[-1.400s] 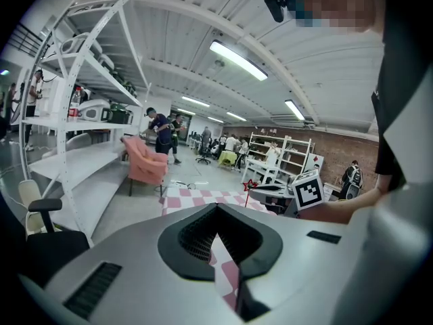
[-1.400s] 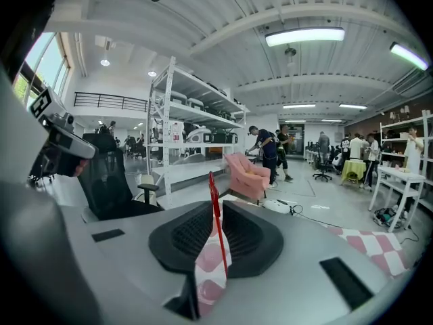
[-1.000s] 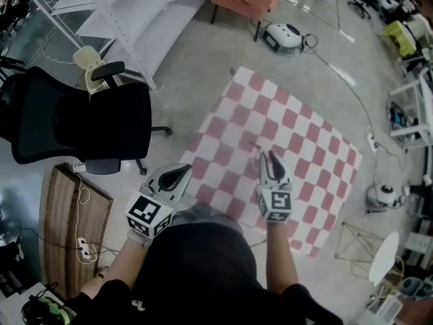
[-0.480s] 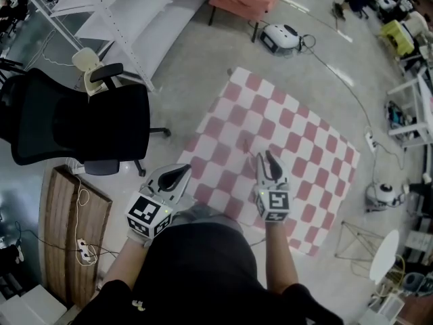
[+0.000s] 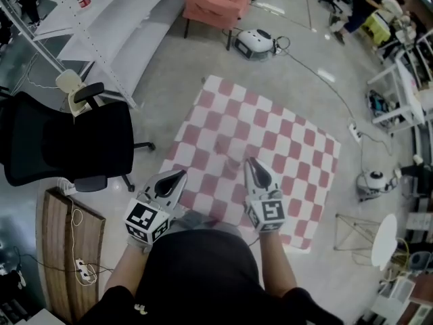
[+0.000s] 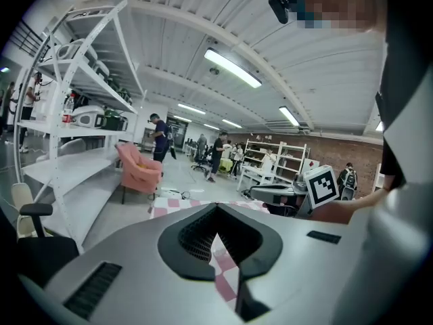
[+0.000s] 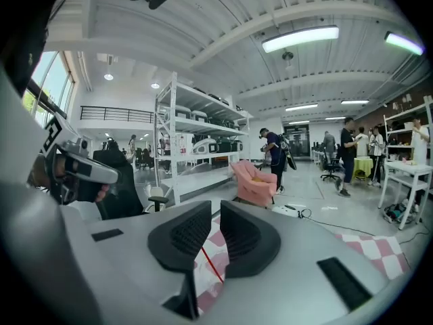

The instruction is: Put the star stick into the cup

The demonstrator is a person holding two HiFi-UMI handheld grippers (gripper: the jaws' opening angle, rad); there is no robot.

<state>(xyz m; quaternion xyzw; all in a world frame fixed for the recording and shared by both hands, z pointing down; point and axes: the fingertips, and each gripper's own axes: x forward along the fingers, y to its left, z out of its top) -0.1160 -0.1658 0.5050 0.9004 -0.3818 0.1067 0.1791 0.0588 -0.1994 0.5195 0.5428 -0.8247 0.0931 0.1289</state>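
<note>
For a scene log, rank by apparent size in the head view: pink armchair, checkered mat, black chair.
1. Mat, clearly largest.
2. Black chair.
3. Armchair, smallest, though farthest away and cropped by the frame.

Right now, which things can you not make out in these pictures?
Cup: in no view.
Thin red stick: in the right gripper view the right gripper hides most of it; star end and grip cannot be told.
Head view: stick too small to find.

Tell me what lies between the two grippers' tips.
Only the pink-and-white checked mat lies between the left gripper and the right gripper; the head view shows nothing else on that stretch.
</note>
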